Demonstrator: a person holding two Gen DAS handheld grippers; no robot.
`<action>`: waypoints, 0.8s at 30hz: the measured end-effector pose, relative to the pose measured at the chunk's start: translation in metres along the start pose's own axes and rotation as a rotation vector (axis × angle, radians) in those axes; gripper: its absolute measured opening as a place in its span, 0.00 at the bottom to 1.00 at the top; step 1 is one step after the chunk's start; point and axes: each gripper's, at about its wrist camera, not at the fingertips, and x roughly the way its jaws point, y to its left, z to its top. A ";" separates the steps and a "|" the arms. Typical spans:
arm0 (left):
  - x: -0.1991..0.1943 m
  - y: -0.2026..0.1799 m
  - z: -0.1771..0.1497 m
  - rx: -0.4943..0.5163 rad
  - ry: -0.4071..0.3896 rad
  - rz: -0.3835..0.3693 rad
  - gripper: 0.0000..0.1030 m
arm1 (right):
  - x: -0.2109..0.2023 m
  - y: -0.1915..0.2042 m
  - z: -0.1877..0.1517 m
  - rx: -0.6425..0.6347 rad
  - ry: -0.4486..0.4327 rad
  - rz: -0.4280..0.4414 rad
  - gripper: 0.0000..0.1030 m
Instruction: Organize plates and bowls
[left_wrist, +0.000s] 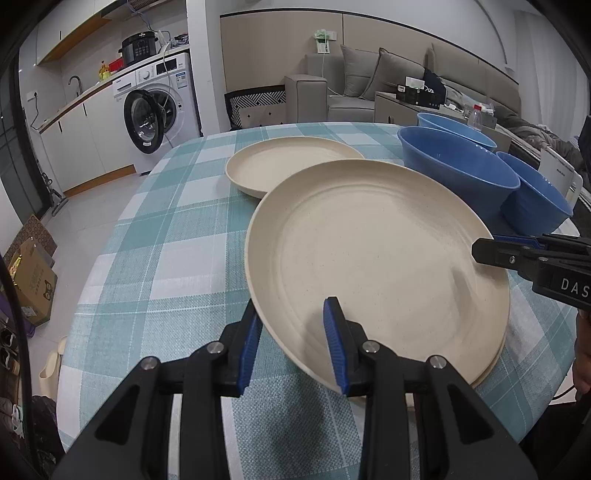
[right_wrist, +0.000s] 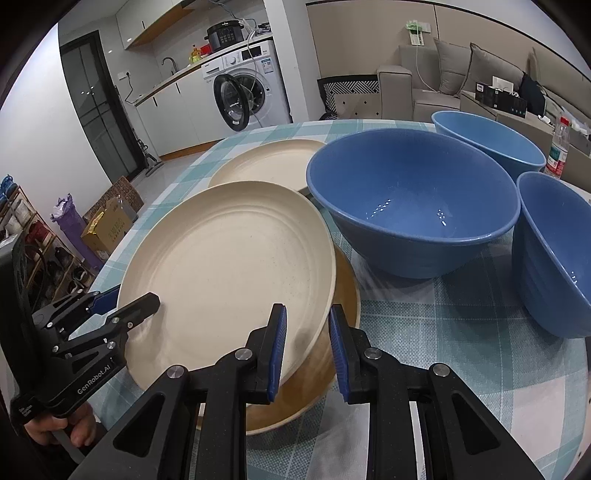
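Observation:
A large cream plate (left_wrist: 373, 254) lies tilted on top of a second cream plate (right_wrist: 332, 354) on the checked tablecloth. My left gripper (left_wrist: 295, 332) is open, its jaws astride the top plate's near-left rim. My right gripper (right_wrist: 306, 347) is open, its jaws astride the same plate's right rim; it also shows in the left wrist view (left_wrist: 491, 251). A third cream plate (left_wrist: 280, 166) lies farther back. Three blue bowls stand at the right: a big one (right_wrist: 410, 206), one behind (right_wrist: 487, 136), one at the right edge (right_wrist: 554, 254).
The round table (left_wrist: 147, 258) with its teal checked cloth drops off at the left to a tiled floor with cardboard boxes (left_wrist: 33, 280). A washing machine (left_wrist: 162, 107) and a grey sofa (left_wrist: 369, 81) stand behind. A plastic bottle (right_wrist: 557, 147) stands beyond the bowls.

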 end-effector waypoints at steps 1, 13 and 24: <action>0.001 0.000 0.000 0.000 0.003 -0.001 0.32 | 0.001 -0.001 0.000 0.000 0.002 -0.002 0.23; 0.005 -0.006 -0.002 0.013 0.021 -0.002 0.32 | 0.004 0.000 -0.002 -0.009 0.023 -0.033 0.23; 0.007 -0.009 -0.002 0.028 0.029 0.002 0.32 | 0.006 0.002 -0.001 -0.021 0.038 -0.057 0.23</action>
